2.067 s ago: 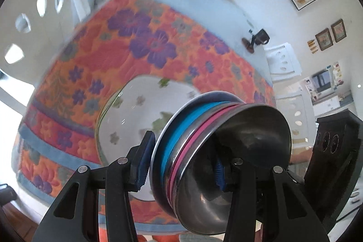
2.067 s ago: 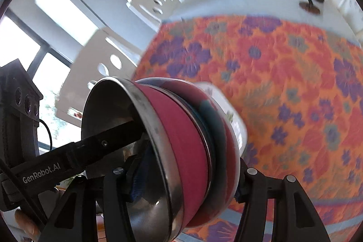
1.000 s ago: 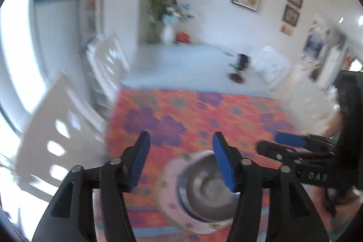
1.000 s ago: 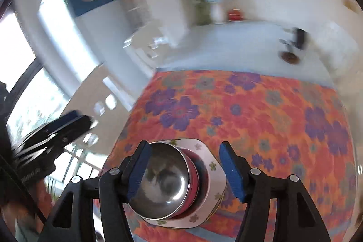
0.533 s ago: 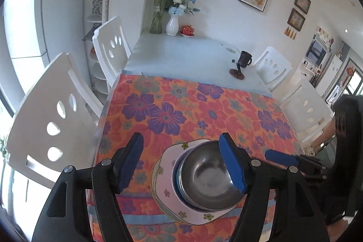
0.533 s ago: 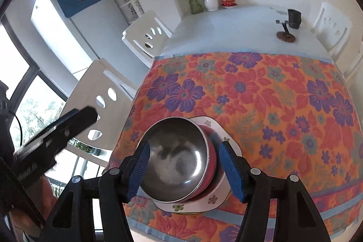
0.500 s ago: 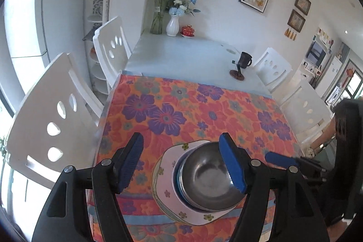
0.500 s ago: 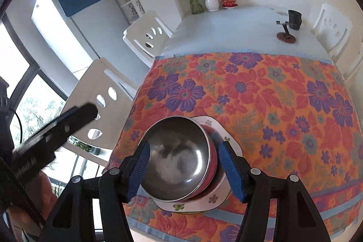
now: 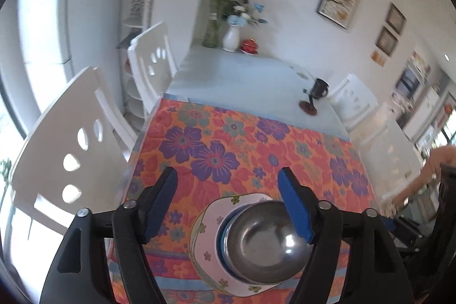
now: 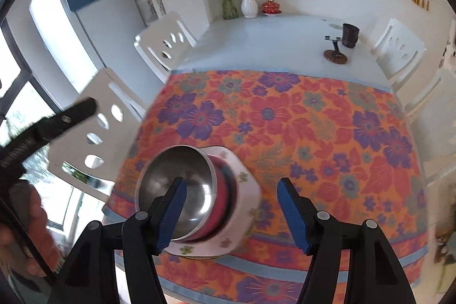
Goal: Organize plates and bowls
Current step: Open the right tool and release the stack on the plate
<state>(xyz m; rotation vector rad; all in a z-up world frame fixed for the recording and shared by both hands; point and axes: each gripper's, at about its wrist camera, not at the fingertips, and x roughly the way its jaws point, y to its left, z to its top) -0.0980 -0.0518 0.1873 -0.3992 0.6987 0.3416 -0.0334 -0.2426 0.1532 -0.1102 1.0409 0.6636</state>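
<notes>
A stack of steel bowls (image 9: 265, 241) with blue and pink bands sits nested on a white flowered plate (image 9: 208, 244) near the front edge of the table. In the right wrist view the bowl stack (image 10: 185, 190) stands on the same plate (image 10: 245, 187). My left gripper (image 9: 228, 204) is open and empty, held above and behind the stack. My right gripper (image 10: 230, 210) is open and empty, above the plate, its left finger in front of the top bowl.
An orange floral cloth (image 10: 299, 127) covers the near half of the table. At the far end stand a dark mug (image 10: 350, 39), a small stand (image 10: 335, 53), a white vase (image 10: 248, 4) and a red dish (image 10: 271, 7). White chairs (image 9: 71, 138) flank both sides.
Both grippers held the bowl stack tilted two seconds ago, then set it on the plate, let go and drew back. In the last half second the right gripper shifted right.
</notes>
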